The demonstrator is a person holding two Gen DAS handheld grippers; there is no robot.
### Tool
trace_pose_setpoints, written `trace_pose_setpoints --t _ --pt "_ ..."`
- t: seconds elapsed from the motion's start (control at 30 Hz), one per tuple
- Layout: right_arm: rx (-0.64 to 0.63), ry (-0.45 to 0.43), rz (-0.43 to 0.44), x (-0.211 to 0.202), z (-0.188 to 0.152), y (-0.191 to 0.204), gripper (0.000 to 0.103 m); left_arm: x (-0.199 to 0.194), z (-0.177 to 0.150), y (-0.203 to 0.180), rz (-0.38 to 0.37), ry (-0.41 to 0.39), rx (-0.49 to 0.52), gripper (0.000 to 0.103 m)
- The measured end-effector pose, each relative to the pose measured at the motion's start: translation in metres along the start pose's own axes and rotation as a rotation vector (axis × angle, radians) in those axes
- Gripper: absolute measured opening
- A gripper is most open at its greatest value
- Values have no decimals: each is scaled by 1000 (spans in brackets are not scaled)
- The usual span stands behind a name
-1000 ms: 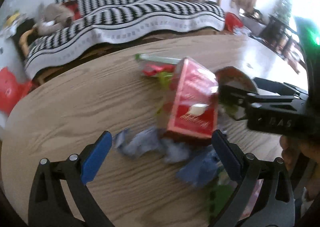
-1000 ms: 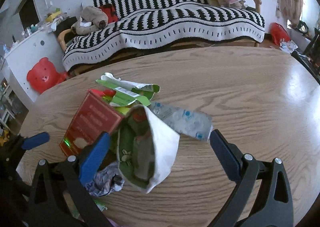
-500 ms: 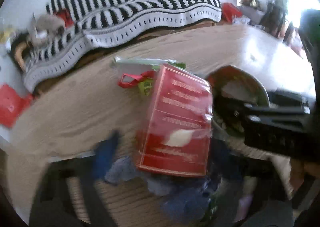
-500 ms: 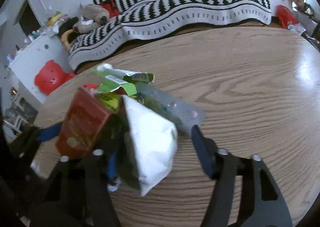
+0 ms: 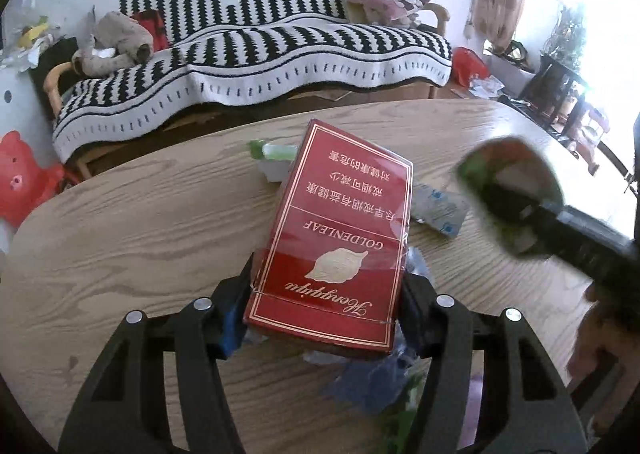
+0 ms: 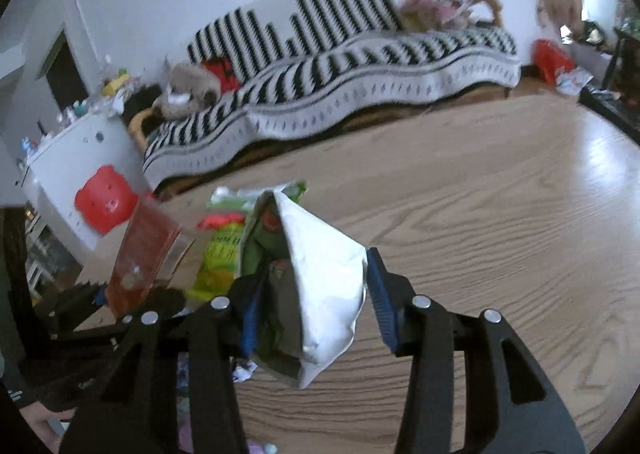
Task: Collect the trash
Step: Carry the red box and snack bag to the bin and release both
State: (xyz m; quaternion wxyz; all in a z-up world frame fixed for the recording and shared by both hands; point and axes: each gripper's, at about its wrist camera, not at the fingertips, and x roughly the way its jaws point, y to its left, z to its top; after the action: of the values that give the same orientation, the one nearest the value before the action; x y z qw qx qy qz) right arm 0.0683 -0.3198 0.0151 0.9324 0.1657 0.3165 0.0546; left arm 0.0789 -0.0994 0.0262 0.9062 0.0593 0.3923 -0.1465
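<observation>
Though apart, both grippers [image 5: 324, 306] [image 6: 312, 318] loaded.

Home living room, striped sofa [image 5: 256, 53], wooden table [image 5: 120, 221], plush toy [image 5: 120, 41]

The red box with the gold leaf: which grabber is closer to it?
Left. The left gripper is clamped on the red box, one finger on each side. The right gripper is off to the box's right, holding a silver snack bag.

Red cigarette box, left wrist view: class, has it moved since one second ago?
Yes. The red cigarette box was lying among the trash on the table; now it sits clamped in the left hand-held gripper, lifted toward the camera.
</observation>
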Motion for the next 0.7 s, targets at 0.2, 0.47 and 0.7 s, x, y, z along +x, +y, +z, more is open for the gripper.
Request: trace_pose_setpoints --t 0.2,0.47,0.7 --pt "71 -8 -32 -6 0 -24 46 -6 -5 14 22 5 -32 60" --pt "57 21 -32 -1 -5 -20 46 -7 -6 15 29 10 -28 60" --pt "31 38 -36 3 -5 -13 46 -5 -7 13 30 19 -9 60"
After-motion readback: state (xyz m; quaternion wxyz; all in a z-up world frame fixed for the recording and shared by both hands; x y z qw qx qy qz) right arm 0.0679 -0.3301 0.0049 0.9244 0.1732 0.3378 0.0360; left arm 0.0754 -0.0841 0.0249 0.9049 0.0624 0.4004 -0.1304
